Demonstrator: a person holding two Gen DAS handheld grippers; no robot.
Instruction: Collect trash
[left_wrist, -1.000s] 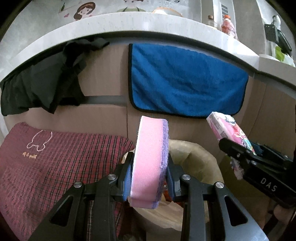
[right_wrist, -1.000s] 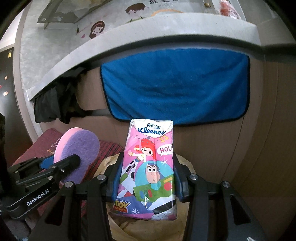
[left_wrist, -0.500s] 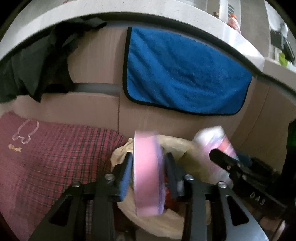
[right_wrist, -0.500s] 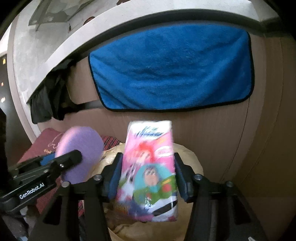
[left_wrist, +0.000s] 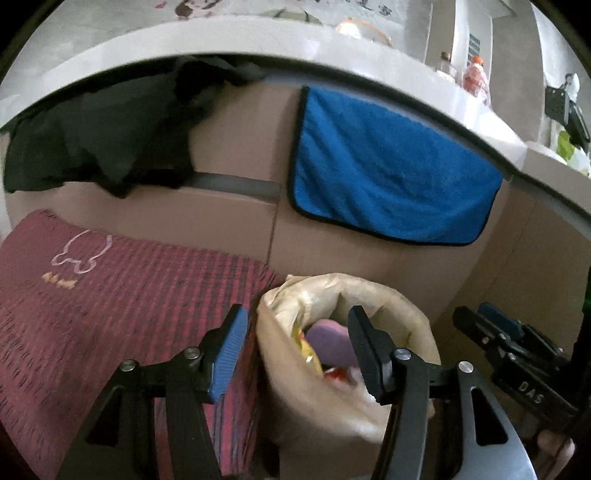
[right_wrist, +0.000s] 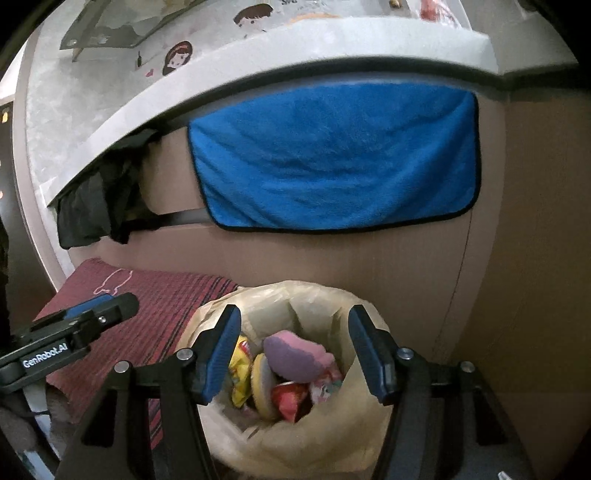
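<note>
A bin lined with a beige plastic bag (left_wrist: 388, 295) (right_wrist: 295, 291) stands just below both grippers. The pink and purple sponge (left_wrist: 328, 343) (right_wrist: 295, 354) lies inside it on other trash, with the cartoon tissue pack (right_wrist: 327, 378) beside it. My left gripper (left_wrist: 295, 325) hovers over the bag's left rim, its jaws opening with nothing between them. My right gripper (right_wrist: 293, 321) hangs above the bag's mouth, its jaws opening too and nothing between the pads. Each gripper also shows at the edge of the other's view, the right gripper (left_wrist: 498, 332) and the left gripper (right_wrist: 96, 314).
A blue towel (left_wrist: 391, 184) (right_wrist: 332, 158) and a black cloth (left_wrist: 103, 140) (right_wrist: 96, 206) hang on the wooden cabinet front under a grey countertop (left_wrist: 258, 40). A red plaid cushion (left_wrist: 110, 314) (right_wrist: 155, 306) lies left of the bin. A yellow wrapper (right_wrist: 240, 369) and a red wrapper (right_wrist: 288, 400) lie in the bag.
Both grippers have opened. The sponge has dropped from the left one and the tissue pack from the right one, and both now lie in the bag.
</note>
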